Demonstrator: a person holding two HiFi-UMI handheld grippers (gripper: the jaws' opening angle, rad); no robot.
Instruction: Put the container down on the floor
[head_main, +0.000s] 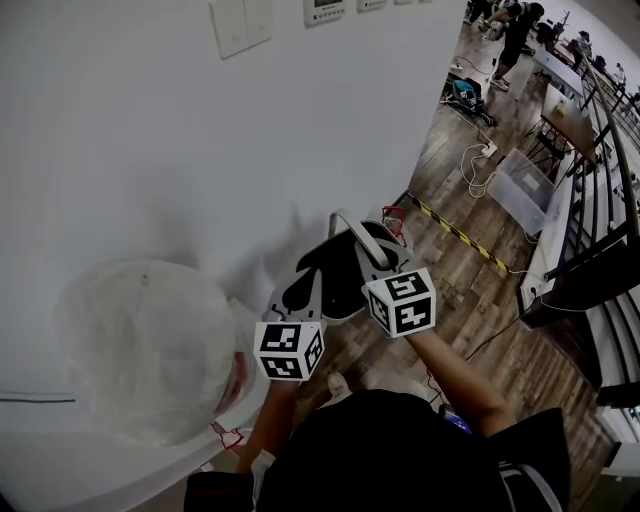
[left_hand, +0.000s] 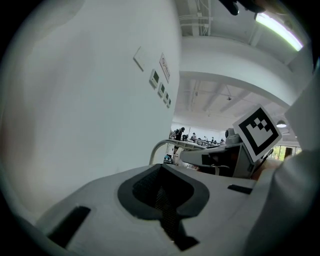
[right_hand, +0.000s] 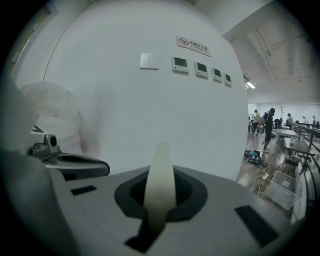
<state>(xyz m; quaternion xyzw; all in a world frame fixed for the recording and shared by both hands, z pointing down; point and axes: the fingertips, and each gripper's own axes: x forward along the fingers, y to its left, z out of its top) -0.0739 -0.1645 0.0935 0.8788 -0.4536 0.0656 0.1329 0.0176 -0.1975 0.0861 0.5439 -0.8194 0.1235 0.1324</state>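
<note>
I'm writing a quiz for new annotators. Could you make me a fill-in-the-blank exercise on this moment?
1. The pale strip is clamped in the ___ gripper's jaws.
2. The left gripper holds ___ in its jaws.
3. The white plastic bag sits beside the white ___.
Missing words: right; nothing; wall.

Bright, even indoor light — soft shadows on the white wall (head_main: 150, 150); fisheye edges dark, blurred.
</note>
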